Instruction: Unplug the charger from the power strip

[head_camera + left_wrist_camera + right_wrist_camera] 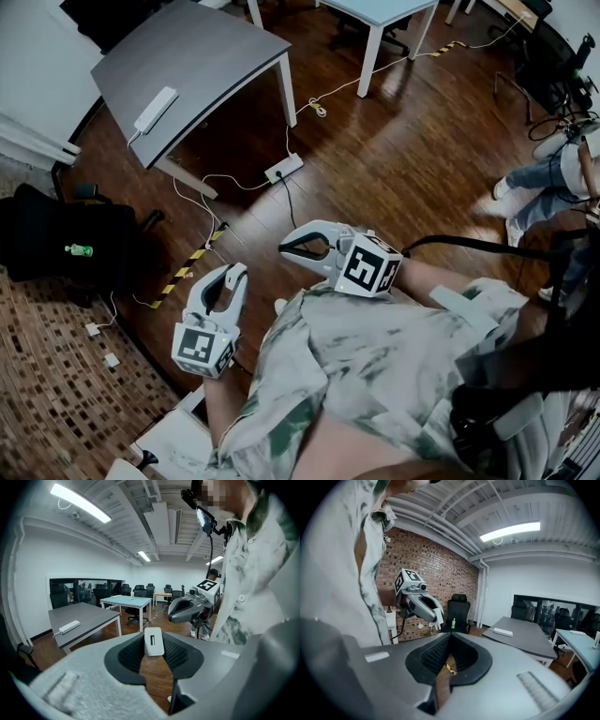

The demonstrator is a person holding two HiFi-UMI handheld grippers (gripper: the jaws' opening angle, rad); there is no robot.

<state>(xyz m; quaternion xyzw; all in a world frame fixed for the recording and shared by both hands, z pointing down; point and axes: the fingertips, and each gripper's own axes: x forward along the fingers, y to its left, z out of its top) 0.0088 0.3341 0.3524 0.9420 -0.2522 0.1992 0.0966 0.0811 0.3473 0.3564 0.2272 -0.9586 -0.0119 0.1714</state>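
My left gripper (236, 274) is shut on a small white charger (153, 641), which sits upright between its pad tips. It hangs in the air close to my body, well above the wooden floor. A white power strip (284, 169) lies on the floor by the grey table's leg, with cables running from it, far ahead of both grippers. A second white strip (155, 108) lies on the grey table (216, 56). My right gripper (284, 248) is beside the left one, jaws together, holding nothing; its tips (450, 637) meet in the right gripper view.
A light-blue table (384, 11) stands at the back. A black chair with a green bottle (80, 250) is at the left, near yellow-black tape (187, 272) on the floor. White cables cross the floor. A seated person's legs (539, 183) show at the right.
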